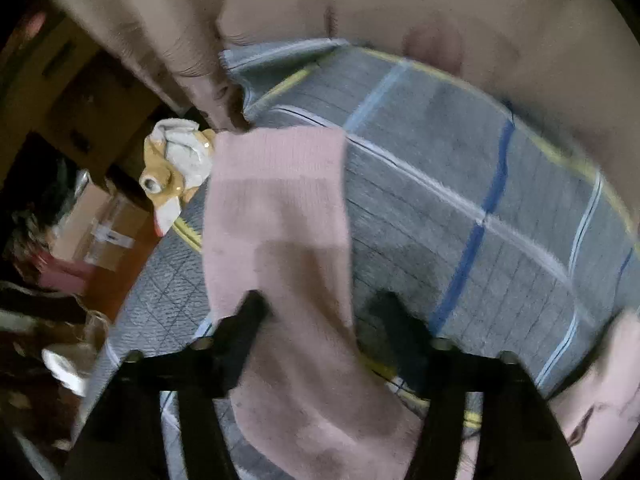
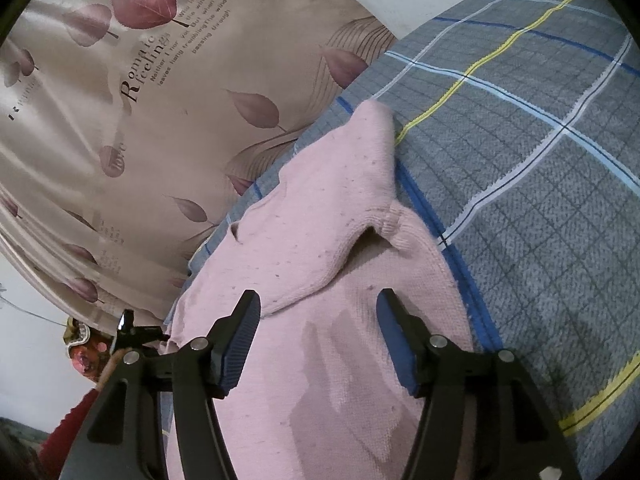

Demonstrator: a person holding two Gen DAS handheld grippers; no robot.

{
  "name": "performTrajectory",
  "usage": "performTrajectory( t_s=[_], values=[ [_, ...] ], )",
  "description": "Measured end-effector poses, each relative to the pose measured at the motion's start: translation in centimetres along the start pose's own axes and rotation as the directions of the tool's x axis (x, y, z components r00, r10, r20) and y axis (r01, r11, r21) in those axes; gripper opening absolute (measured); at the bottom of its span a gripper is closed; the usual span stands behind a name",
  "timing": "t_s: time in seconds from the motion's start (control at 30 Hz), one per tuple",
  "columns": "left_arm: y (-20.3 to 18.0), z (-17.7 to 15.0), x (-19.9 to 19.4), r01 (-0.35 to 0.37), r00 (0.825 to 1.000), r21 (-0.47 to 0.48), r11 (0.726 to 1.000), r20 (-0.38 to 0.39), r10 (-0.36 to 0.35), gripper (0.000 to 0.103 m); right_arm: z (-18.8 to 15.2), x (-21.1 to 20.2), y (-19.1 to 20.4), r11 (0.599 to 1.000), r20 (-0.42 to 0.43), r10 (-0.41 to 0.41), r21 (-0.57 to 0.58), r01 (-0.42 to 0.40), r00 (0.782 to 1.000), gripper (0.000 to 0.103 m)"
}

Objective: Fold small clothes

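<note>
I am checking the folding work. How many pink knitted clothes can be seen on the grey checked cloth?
1: the pink knitted garment lies on the grey checked cloth under the right gripper; the left gripper hangs above its sleeve. Others may be hidden outside the views.

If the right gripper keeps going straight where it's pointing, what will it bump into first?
Most likely the pink knitted garment. The right gripper has open jaws with nothing between them, and the pink fabric lies right ahead on the grey checked blanket. Exact depth is hard to judge.
</note>
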State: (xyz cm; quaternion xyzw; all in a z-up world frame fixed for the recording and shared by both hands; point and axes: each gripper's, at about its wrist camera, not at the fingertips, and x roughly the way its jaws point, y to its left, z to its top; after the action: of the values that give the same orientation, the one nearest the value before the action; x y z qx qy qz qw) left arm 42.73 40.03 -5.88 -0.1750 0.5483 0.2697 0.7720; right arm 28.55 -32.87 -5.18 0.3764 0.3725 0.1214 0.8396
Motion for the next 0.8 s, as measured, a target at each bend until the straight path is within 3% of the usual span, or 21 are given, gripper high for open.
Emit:
performTrajectory(
  t_s=[0.03, 0.07, 0.13, 0.2, 0.23, 0.27, 0.33, 0.37, 0.43, 0.5, 0.57, 0.67, 0.73, 0.77, 0.8],
  values=[
    [0.7, 0.0, -0.1, -0.008, 1.0, -0.013, 1.0, 0.023, 0.008, 0.027, 0.0, 0.0, 0.0, 1.0, 0.001, 0.002, 0.001, -0.002, 1.0, 0.058],
    [1.3, -0.1, -0.3, 0.007, 0.999, -0.028, 1.0, 0.037, -0.006, 0.019, 0.0, -0.1, 0.0, 1.0, 0.002, 0.006, 0.003, -0.006, 1.0, 0.058],
    [2.5, -0.5, -0.9, 0.072, 0.996, -0.085, 0.994, 0.05, -0.068, 0.014, -0.1, -0.1, 0.0, 1.0, 0.004, 0.009, 0.003, -0.009, 1.0, 0.058],
    [4.7, -1.0, -2.3, 0.218, 0.974, -0.193, 0.957, 0.099, -0.202, 0.013, 0.0, -0.1, 0.0, 1.0, 0.004, 0.01, 0.003, -0.01, 1.0, 0.058],
    [5.1, -1.2, -3.5, 0.283, 0.956, -0.219, 0.934, 0.148, -0.254, 0.013, 0.0, -0.1, 0.0, 1.0, 0.004, 0.009, 0.002, -0.009, 1.0, 0.058],
    [5.1, -1.6, -6.0, 0.352, 0.923, -0.208, 0.913, 0.24, -0.301, 0.013, -0.1, -0.1, 0.0, 1.0, 0.004, 0.01, 0.002, -0.01, 1.0, 0.059],
    [3.3, -2.2, -10.2, 0.392, 0.879, -0.11, 0.914, 0.34, -0.336, 0.013, 0.0, -0.2, 0.0, 1.0, 0.005, 0.013, 0.004, -0.013, 1.0, 0.059],
    [1.4, -2.7, -13.3, 0.409, 0.846, -0.022, 0.912, 0.385, -0.37, 0.013, 0.0, -0.2, 0.0, 1.0, 0.006, 0.015, 0.005, -0.015, 1.0, 0.059],
    [-1.4, -3.4, -17.2, 0.469, 0.789, 0.086, 0.879, 0.406, -0.46, 0.013, 0.0, -0.2, 0.0, 1.0, 0.009, 0.018, 0.007, -0.018, 1.0, 0.059],
    [-6.2, -4.8, -21.3, 0.522, 0.725, 0.217, 0.825, 0.396, -0.563, 0.013, 0.0, -0.3, 0.0, 1.0, 0.011, 0.021, 0.009, -0.021, 1.0, 0.059],
    [-11.2, -6.6, -24.3, 0.537, 0.679, 0.341, 0.771, 0.367, -0.635, 0.013, -0.1, -0.5, -0.1, 0.999, 0.016, 0.029, 0.015, -0.029, 0.999, 0.059],
    [-19.4, -11.0, -26.9, 0.581, 0.607, 0.493, 0.647, 0.267, -0.748, 0.013, -0.1, -0.7, -0.3, 0.999, 0.022, 0.044, 0.022, -0.045, 0.999, 0.059],
    [-24.5, -14.9, -27.3, 0.622, 0.553, 0.565, 0.542, 0.172, -0.815, 0.013, -0.1, -0.8, -0.2, 0.998, 0.023, 0.049, 0.024, -0.05, 0.999, 0.059],
    [-26.8, -16.7, -26.6, 0.621, 0.543, 0.602, 0.502, 0.132, -0.829, 0.014, -0.1, -0.9, -0.3, 0.998, 0.024, 0.054, 0.026, -0.055, 0.998, 0.059],
    [-29.8, -19.4, -25.7, 0.599, 0.549, 0.654, 0.463, 0.086, -0.831, 0.014, -0.1, -0.9, -0.3, 0.998, 0.025, 0.059, 0.028, -0.06, 0.998, 0.059]
  ],
)
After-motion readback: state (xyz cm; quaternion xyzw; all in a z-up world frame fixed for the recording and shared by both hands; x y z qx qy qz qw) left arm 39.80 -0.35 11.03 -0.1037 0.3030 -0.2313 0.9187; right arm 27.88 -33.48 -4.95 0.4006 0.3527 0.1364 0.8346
